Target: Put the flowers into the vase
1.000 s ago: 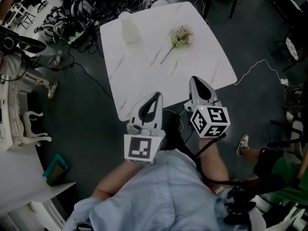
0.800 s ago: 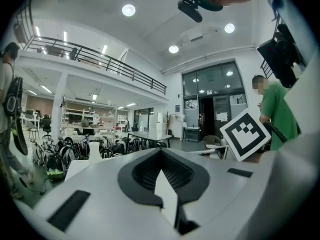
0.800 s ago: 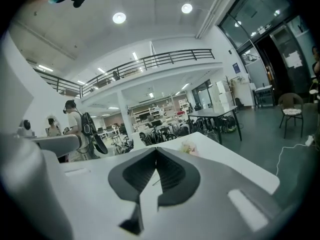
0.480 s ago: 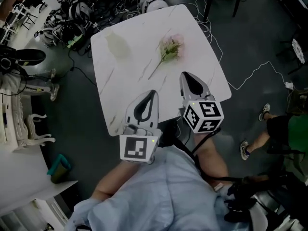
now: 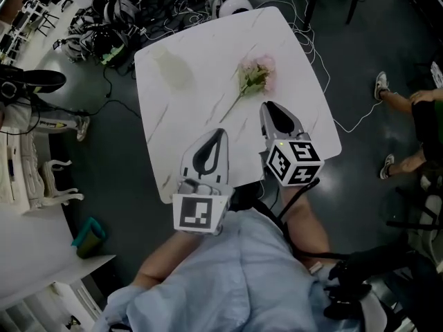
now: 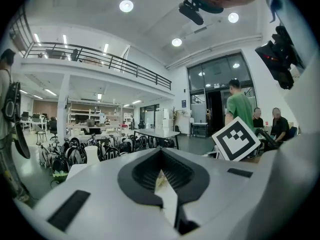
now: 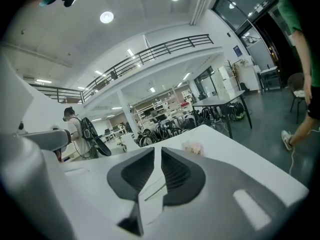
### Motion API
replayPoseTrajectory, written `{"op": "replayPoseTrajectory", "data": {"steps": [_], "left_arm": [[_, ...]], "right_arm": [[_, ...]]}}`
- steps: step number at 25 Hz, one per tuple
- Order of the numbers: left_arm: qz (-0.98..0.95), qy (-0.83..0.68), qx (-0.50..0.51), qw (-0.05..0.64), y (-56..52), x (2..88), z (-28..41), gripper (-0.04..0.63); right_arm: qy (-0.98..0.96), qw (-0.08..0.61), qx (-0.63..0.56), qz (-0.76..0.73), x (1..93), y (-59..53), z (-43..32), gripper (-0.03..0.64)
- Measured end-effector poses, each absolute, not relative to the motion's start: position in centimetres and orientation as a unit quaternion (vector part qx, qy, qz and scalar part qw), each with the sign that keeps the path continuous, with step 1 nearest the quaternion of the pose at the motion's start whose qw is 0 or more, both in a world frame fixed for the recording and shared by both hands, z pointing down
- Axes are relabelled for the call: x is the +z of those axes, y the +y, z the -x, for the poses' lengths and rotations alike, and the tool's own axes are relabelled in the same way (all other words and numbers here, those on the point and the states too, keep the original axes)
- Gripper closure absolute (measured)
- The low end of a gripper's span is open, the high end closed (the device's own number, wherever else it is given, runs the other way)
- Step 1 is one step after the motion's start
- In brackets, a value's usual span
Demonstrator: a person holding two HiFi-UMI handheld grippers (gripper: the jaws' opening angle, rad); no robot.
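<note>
A pink flower (image 5: 255, 77) with a long green stem lies on the white marble table (image 5: 208, 54), right of centre. The pale white vase (image 5: 173, 68) stands at the table's far left. My right gripper (image 5: 267, 106) is over the table just short of the bloom, right of the stem's end. Its jaws are opening by a narrow slit with nothing between them. In the right gripper view the flower (image 7: 192, 147) lies ahead of the right gripper (image 7: 156, 150). My left gripper (image 5: 221, 132) is shut and empty over the near part of the table. The vase (image 6: 91, 154) shows ahead to its left.
Tangled cables and gear (image 5: 118, 19) cover the floor beyond the table. White ornate furniture (image 5: 31, 178) stands at the left. A person's legs and shoes (image 5: 398, 109) are on the floor at the right. A cable (image 5: 360, 113) runs near the table's right corner.
Both grippers have moved forward from the table's near edge to over its top, closer to the flower. The right jaws have parted slightly.
</note>
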State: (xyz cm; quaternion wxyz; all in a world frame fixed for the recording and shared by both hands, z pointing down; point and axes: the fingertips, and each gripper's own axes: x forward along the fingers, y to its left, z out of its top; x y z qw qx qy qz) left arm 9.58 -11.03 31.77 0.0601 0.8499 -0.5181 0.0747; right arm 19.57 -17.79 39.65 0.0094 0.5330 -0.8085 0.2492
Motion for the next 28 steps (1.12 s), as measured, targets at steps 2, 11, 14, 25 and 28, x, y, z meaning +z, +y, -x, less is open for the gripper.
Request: {"op": "replayPoseTrajectory", "data": {"steps": [2, 11, 14, 25, 28], "left_arm": [[-0.851, -0.515, 0.073, 0.067, -12.1, 32.3, -9.2, 0.591], [-0.852, -0.501, 0.078, 0.126, -17.9, 36.1, -6.1, 0.591], [-0.85, -0.5, 0.081, 0.144, -19.5, 37.5, -4.9, 0.592], [-0.832, -0.508, 0.09, 0.206, -22.3, 42.0, -0.8, 0.591], [-0.824, -0.514, 0.089, 0.219, -22.4, 42.7, 0.0, 0.591]], "right_arm": [[-0.801, 0.013, 0.264, -0.537, 40.7, -18.8, -19.5, 0.591], [-0.753, 0.055, 0.341, -0.559, 47.6, -24.5, -18.1, 0.447], [-0.732, 0.066, 0.374, -0.566, 50.3, -26.5, -17.6, 0.417], [-0.652, 0.091, 0.464, -0.593, 58.0, -30.2, -18.3, 0.403], [-0.659, 0.115, 0.446, -0.595, 58.3, -30.7, -18.4, 0.476]]}}
